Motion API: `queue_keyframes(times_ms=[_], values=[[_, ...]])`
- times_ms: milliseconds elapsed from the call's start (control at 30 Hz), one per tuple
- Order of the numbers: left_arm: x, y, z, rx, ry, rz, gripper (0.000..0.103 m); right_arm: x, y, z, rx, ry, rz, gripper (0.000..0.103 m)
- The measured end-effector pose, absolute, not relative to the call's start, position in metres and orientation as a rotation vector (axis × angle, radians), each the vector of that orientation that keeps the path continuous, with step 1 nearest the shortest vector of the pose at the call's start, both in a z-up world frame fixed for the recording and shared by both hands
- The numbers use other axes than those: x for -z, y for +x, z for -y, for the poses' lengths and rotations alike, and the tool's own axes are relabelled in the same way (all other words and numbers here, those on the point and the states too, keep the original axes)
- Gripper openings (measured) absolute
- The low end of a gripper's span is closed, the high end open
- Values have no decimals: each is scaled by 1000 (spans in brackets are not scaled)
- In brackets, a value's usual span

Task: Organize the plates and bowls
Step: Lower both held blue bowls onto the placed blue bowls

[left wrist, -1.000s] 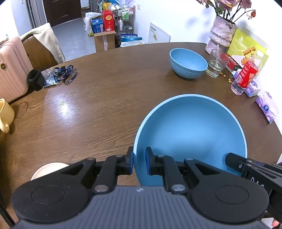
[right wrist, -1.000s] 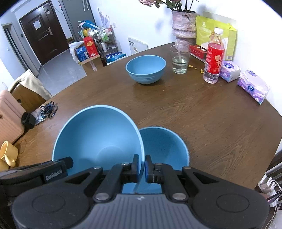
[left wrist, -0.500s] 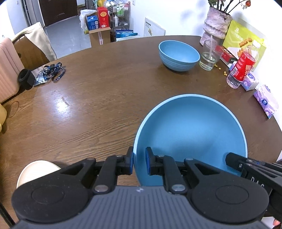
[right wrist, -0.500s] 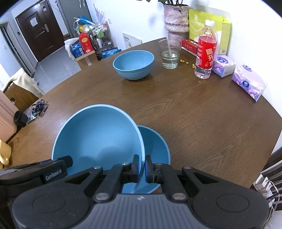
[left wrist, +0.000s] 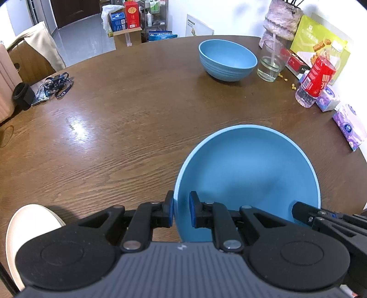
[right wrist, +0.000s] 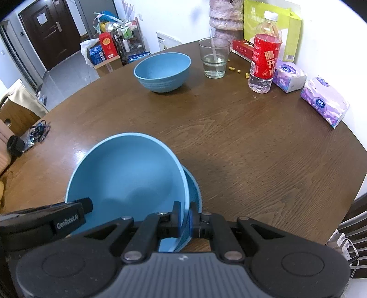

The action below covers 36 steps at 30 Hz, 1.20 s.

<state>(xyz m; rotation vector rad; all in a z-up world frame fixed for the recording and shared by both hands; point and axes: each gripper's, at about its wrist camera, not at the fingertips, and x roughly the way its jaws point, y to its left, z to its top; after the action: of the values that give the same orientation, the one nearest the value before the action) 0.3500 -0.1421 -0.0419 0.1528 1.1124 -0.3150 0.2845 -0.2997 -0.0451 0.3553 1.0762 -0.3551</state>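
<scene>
A large blue bowl (left wrist: 247, 174) is held by both grippers above the brown table. My left gripper (left wrist: 181, 212) is shut on its left rim. My right gripper (right wrist: 184, 216) is shut on its right rim; the bowl (right wrist: 128, 178) fills the lower left of the right wrist view. A smaller blue bowl (right wrist: 195, 194) sits under it on the table, mostly hidden. Another blue bowl (left wrist: 227, 59) stands at the far side, also in the right wrist view (right wrist: 162, 71). A cream plate (left wrist: 27, 224) lies at the near left edge.
A glass of water (right wrist: 214, 59), a red-labelled bottle (right wrist: 263, 59), tissue packs (right wrist: 323, 100), a green snack bag (left wrist: 318, 45) and a vase (left wrist: 282, 20) stand at the far right. A lanyard (left wrist: 55, 86) lies at the left. A chair (left wrist: 34, 57) stands beyond the table (left wrist: 137, 110).
Both grippers have carried the large bowl forward and over the smaller bowl, which is now more covered. The far bowl appears nearer.
</scene>
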Motion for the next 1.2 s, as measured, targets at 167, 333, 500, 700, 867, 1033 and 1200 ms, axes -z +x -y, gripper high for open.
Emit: queue_keyframes(times_ms=[167,333,500,700,867,1033,1200], values=[[51,351,149,302,158,-1116,14,54,289,307,340,345,-1093,6],[57,354,154,286,164,-1116,14,62,294,308,323,313,-1108,6],[62,355,158,274,174,-1112,14,67,299,309,310,279,-1118,7],[65,357,160,261,189,-1107,14,74,304,305,296,237,-1133,7],[67,356,161,253,206,-1109,14,75,306,301,292,199,-1139,7],[70,355,161,245,228,-1125,14,74,308,296,295,166,-1149,7],[73,355,160,241,234,-1142,14,74,309,293,298,145,-1152,7]])
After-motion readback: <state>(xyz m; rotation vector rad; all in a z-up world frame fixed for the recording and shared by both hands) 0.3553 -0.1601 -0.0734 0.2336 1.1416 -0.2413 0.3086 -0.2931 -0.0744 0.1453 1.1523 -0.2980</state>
